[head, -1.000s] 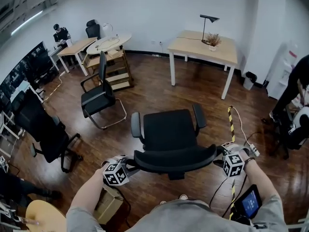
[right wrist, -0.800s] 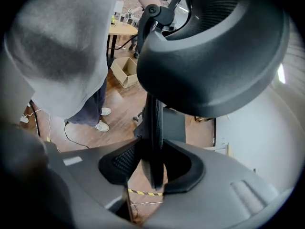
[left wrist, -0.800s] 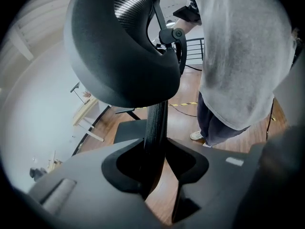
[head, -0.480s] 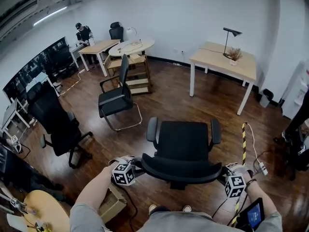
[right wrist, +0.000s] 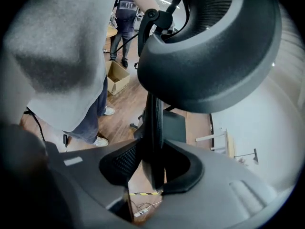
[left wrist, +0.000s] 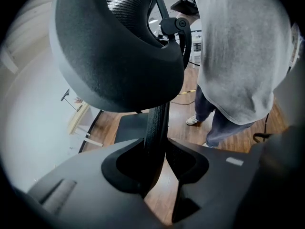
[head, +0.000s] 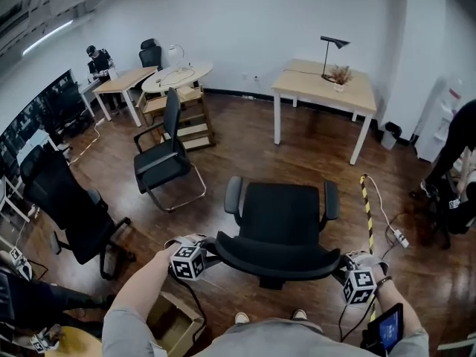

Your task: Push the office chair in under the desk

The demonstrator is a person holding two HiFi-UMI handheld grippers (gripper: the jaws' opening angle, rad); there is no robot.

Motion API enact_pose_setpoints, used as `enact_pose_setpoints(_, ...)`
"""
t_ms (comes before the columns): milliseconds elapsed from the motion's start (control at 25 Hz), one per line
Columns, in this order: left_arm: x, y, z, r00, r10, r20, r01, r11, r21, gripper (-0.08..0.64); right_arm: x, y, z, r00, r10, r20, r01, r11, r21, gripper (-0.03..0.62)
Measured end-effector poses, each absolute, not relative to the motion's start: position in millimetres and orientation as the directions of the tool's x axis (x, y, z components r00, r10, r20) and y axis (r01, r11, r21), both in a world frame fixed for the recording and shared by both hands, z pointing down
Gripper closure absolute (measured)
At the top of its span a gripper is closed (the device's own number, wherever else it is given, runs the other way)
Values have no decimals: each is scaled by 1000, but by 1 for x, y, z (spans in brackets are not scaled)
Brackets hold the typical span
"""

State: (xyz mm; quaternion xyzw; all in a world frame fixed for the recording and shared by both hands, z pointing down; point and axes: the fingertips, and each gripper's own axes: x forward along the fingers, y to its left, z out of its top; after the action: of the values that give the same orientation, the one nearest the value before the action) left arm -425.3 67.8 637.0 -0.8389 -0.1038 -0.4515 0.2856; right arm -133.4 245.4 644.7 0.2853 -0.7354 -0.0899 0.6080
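Note:
In the head view the black office chair (head: 282,214) stands right in front of me, its seat facing the light wooden desk (head: 327,80) at the far wall. My left gripper (head: 210,258) is shut on the left edge of its curved backrest (head: 271,255), and my right gripper (head: 339,268) on the right edge. The left gripper view shows the left gripper (left wrist: 164,149) with its pads pressing the ribbed backrest rim (left wrist: 156,123). In the right gripper view the right gripper (right wrist: 152,151) has just been closing, with the rim (right wrist: 153,123) clamped between its pads.
A black visitor chair (head: 160,162) and another black office chair (head: 67,207) stand to the left. A cardboard box (head: 175,314) lies by my left foot. A yellow-black striped cable strip (head: 367,207) runs along the floor at the right, near a person (head: 454,147).
The chair has rolled a short way across the floor with both grippers at its backrest. The head view has swung, so the desk sits differently in the picture.

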Motion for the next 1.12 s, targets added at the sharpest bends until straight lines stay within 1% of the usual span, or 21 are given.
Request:
enact_pose_setpoints(240, -451, 34, 639, 547, -49, 835, 509, -773, -379, 420, -177, 240, 644, -62, -562, 825, -399, 772, 495, 459)
enact_pose_setpoints(480, -461, 12, 639, 543, -33, 839, 543, -748, -381, 419, -205, 236, 643, -69, -572, 817, -459, 746, 483, 459)
enact_pose_setpoints(760, -461, -1, 636, 537, -3, 844, 583, -721, -374, 417, -215, 232, 640, -51, -573, 818, -499, 724, 476, 459)
enact_pose_setpoints(1120, -464, -20, 640, 520, 4, 854, 611, -700, -370, 416, -225, 226, 639, -33, -565, 825, -538, 705, 461, 459)
